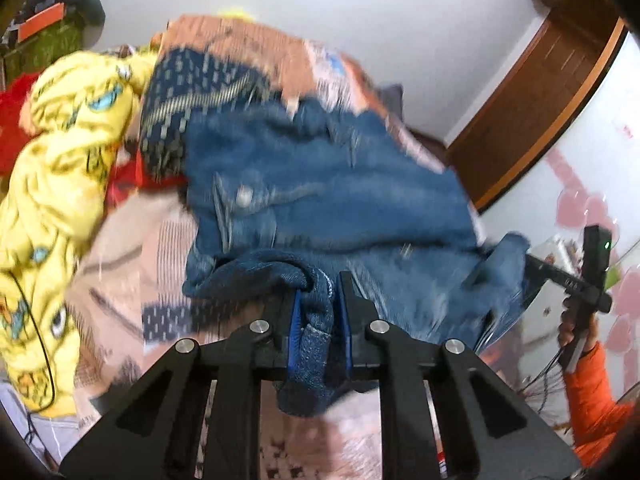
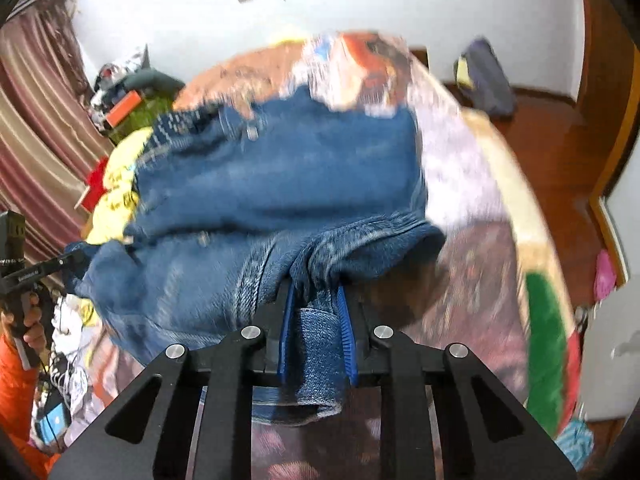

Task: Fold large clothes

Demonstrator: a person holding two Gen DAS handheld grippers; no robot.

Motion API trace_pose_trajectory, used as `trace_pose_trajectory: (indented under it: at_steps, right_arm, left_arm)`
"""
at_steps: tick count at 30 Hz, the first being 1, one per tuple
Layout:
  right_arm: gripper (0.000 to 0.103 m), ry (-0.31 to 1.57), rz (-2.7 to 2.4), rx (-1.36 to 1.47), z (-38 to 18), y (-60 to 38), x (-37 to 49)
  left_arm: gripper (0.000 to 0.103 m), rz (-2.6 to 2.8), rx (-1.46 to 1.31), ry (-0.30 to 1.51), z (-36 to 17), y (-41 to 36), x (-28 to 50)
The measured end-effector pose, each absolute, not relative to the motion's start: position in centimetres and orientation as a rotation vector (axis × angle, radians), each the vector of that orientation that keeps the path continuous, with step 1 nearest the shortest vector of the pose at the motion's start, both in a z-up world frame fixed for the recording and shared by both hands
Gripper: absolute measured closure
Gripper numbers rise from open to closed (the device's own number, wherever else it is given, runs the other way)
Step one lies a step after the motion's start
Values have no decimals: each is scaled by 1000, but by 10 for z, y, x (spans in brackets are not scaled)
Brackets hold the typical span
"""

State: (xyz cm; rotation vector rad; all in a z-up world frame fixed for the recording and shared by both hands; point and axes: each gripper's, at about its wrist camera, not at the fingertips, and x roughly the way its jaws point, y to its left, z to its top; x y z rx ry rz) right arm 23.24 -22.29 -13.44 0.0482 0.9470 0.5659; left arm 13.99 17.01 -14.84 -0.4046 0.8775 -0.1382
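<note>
A pair of blue denim jeans [image 1: 328, 192] lies spread over a patterned bed cover [image 1: 132, 240]; it also shows in the right wrist view [image 2: 280, 176]. My left gripper [image 1: 320, 284] is shut on a bunched edge of the jeans, with cloth hanging between the blue pads. My right gripper [image 2: 318, 292] is shut on another bunched edge of the same jeans. Each gripper shows in the other's view, at the jeans' far corner: the right one [image 1: 500, 268] and the left one [image 2: 76, 258]. The picture is blurred by motion.
A yellow printed garment [image 1: 68, 168] and a dark blue patterned garment [image 1: 180, 92] lie on the bed to the left. Red cloth [image 1: 16, 120] sits behind them. A wooden door [image 1: 532, 104] and wooden floor [image 2: 560, 152] are on the right. The bed edge [image 2: 520, 216] curves on the right.
</note>
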Motion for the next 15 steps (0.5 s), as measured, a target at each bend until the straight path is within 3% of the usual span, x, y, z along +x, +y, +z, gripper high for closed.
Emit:
trace_pose_trajectory:
  at_steps: [6,15]
  right_arm:
    - [85,816,562,16,-96,-210,265]
    - [86,803,427,2,-104,-194,366]
  left_arm:
    - [87,-103,-408,815,-123,190,188]
    - [88,22,-517,859,-158,233,284]
